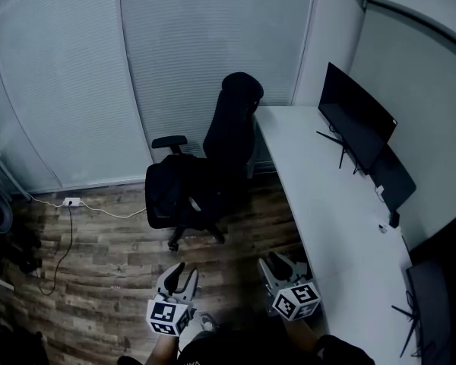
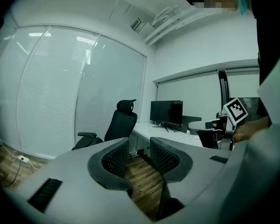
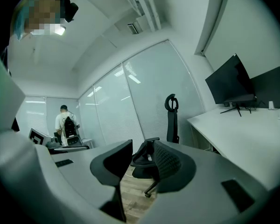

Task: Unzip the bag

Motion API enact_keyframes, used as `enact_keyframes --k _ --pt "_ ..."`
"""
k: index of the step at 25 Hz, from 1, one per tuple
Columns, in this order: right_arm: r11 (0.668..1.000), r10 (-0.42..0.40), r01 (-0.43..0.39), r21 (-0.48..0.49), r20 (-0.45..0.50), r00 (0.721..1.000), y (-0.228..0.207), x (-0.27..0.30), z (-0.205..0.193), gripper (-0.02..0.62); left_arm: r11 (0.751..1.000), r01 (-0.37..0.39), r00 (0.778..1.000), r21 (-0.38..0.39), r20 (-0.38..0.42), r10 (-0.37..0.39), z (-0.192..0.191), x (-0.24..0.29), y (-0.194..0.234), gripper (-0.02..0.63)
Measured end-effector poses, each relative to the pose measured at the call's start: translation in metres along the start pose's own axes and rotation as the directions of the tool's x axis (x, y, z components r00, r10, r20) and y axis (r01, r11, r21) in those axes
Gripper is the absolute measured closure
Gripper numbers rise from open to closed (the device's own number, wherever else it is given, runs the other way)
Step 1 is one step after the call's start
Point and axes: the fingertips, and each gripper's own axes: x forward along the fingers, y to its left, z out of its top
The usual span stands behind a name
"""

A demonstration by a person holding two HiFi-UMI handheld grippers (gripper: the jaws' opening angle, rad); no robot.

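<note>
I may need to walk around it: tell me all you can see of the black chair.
The chair is a black office chair with a tall back, headrest, armrests and a star base. It stands upright and empty on the wood floor, close by the end of the white desk, seat turned away from it.

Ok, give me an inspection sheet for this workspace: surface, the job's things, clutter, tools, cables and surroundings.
Surface: long white desk, mostly bare, with two dark monitors along its far edge.
Job's things: no bag seen on the desk or floor; a distant person wears a dark backpack.
Clutter: small pale items by the monitors, too small to identify.
Tools: left tool and right tool are both open, with nothing between the jaws.
Cables: power strip with a cable trailing over the wooden floor.
Surroundings: black office chair; walls covered with blinds.
</note>
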Motion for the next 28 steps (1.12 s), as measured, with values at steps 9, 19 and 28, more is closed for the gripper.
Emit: enact_keyframes --k 9,19,28 --pt "0.993 -0.115 0.116 0.036 -0.010 0.993 0.007 0.044 -0.019 0.471 0.994 0.109 0.993 -0.003 -0.045 -0.109 -0.014 0.028 0.055 0.468" --pt "0.985 -0.145 0.152 0.078 -0.096 0.985 -0.010 0.076 -0.061 0.471 0.995 0.104 0.991 -0.003 -0.089 -0.103 -0.036 0.048 0.095 0.466" --pt "0.985 -0.125 0.139 0.106 -0.128 0.984 -0.053 0.118 -0.069 0.471 0.994 0.090 0.988 0.056 -0.130 -0.082 -0.032 0.102 0.123 0.465"
